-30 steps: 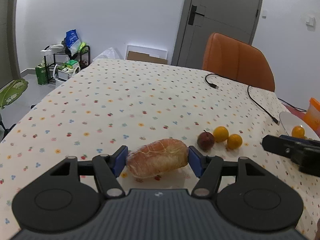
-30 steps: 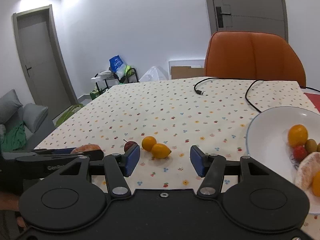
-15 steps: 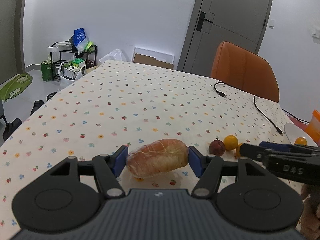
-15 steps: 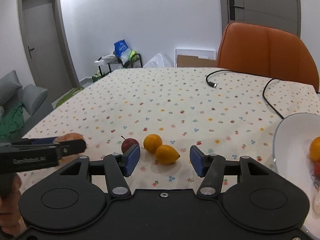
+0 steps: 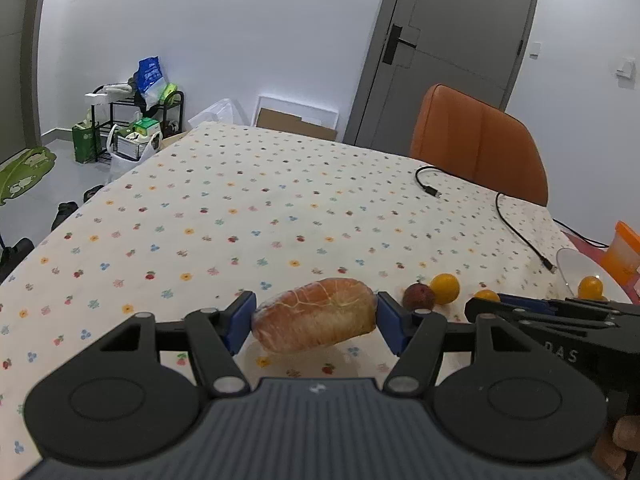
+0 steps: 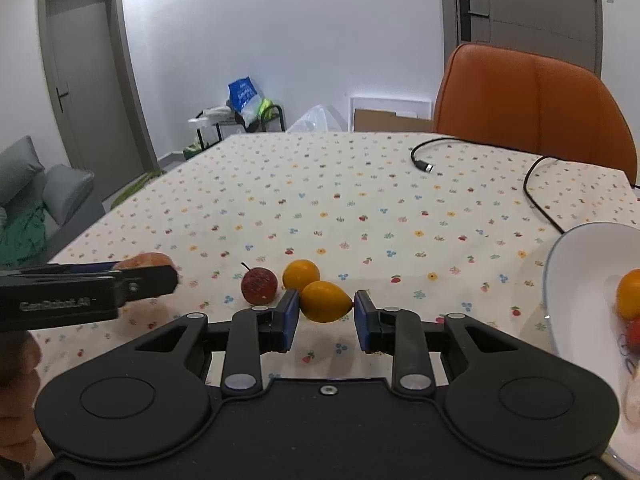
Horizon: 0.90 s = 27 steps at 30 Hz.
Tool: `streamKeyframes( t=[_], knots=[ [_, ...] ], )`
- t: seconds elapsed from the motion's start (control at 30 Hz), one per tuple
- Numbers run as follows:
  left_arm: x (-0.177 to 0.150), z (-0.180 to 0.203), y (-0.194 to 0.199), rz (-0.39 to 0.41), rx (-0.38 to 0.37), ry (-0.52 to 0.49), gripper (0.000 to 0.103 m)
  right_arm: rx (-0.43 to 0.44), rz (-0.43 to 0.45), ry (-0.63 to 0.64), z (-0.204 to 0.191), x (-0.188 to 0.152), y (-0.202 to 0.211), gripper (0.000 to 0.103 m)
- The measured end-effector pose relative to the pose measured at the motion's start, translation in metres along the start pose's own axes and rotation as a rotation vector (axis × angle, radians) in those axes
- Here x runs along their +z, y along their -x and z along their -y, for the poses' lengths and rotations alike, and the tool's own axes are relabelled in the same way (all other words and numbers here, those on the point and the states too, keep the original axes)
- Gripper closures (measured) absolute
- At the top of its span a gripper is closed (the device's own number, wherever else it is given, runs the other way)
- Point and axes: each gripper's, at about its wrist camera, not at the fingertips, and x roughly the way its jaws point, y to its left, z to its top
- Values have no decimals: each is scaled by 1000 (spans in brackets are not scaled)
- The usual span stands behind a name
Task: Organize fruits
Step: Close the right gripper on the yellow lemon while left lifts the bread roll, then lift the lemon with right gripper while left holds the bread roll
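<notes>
My left gripper [image 5: 314, 324] clamps a peeled, plastic-wrapped pomelo segment [image 5: 316, 314] at lower centre, above the flower-print tablecloth [image 5: 248, 216], whose upper half lies bare. My right gripper [image 6: 325, 316] brackets the yellow lemon [image 6: 326, 301], pads touching or just beside it; I cannot tell whether it grips. Only the right view shows the white plate [image 6: 576, 280] at the right edge. I count one dark red fruit [image 6: 259, 285] and one orange [image 6: 301, 274] on the cloth.
</notes>
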Motion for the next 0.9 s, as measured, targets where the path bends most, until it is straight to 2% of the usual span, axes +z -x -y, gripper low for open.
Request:
streamKeyframes(
  t=[0.5,0.9],
  knots=[
    [2,46,8,19,-65,-82,40,-59,111,-79,38,-6,61,75],
    [0,91,11,32,-112,-161,40,-122,135,-144,74,-26,88,75]
  ],
)
